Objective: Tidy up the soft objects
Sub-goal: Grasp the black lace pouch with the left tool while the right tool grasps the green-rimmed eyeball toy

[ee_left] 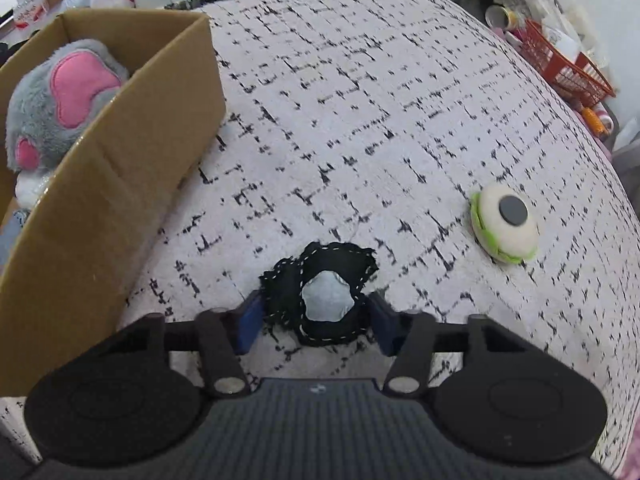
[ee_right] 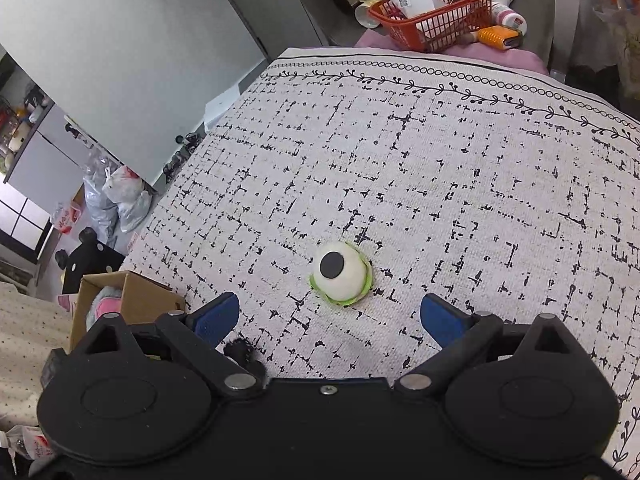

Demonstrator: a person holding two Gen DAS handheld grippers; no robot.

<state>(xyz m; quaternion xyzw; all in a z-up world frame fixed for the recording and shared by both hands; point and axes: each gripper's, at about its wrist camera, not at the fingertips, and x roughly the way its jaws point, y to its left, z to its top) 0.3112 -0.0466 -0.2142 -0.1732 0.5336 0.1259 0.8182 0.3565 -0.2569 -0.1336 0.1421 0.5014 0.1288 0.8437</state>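
Observation:
My left gripper [ee_left: 316, 316] has its blue pads on either side of a black soft piece [ee_left: 320, 292] with white stitching and a white centre, pressing on it at the mat's near side. A white eyeball plush [ee_left: 505, 224] with a green rim and dark pupil lies to its right on the mat. In the right wrist view my right gripper [ee_right: 330, 316] is open and empty, just short of the eyeball plush [ee_right: 340, 276]. A cardboard box [ee_left: 112, 184] at the left holds a grey plush paw [ee_left: 60, 96] with pink pads.
A patterned white-and-black mat [ee_right: 440, 180] covers the surface. A red plastic basket [ee_right: 434, 12] with bottles and clutter stands beyond the mat's far edge. Bags and furniture [ee_right: 116, 200] stand off the left side. The box [ee_right: 128, 292] shows at the right gripper's left.

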